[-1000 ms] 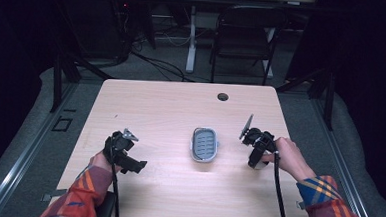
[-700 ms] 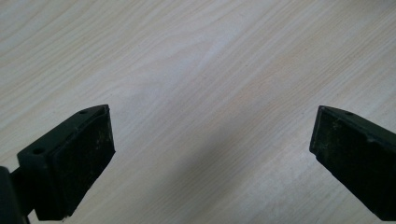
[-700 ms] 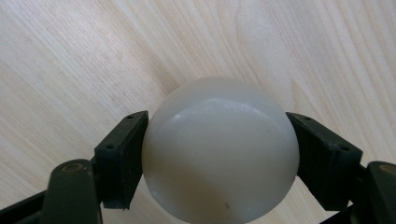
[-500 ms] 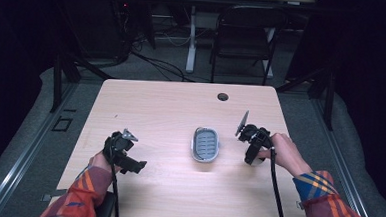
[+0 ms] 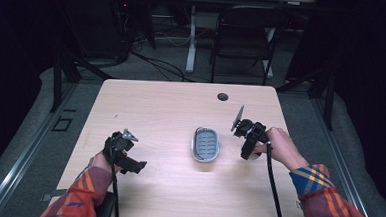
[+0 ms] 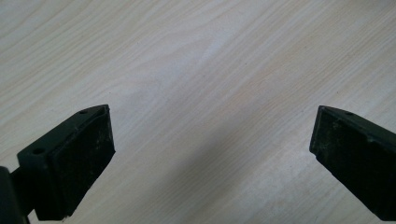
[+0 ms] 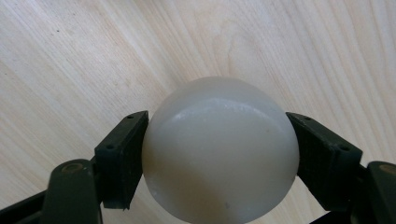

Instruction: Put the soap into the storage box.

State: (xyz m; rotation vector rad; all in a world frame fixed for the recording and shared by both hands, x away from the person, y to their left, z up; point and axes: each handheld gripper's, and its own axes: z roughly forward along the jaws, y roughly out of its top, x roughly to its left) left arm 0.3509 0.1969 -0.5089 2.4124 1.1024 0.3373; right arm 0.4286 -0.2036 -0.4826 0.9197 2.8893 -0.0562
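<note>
Right gripper (image 7: 219, 154) fingers pinching white soap bar (image 7: 219, 149) just above wooden counter (image 5: 171, 107), right of grey soap dish (image 5: 205, 144), left gripper (image 6: 210, 154) fingers spread wide over bare counter.

A lab or recording studio, not a home. Told by a bare wooden table (image 5: 171, 107) with a cable hole (image 5: 223, 96), set alone on grey carpet (image 5: 39, 130). Ringed by black curtains (image 5: 14, 39) and dark stands (image 5: 63, 66). Loose cables (image 5: 158, 66) trailing over the floor behind, beside a folding chair (image 5: 244, 41) and the white leg (image 5: 191, 38) of a second desk. Lit from above on the table alone, with darkness all round.
</note>
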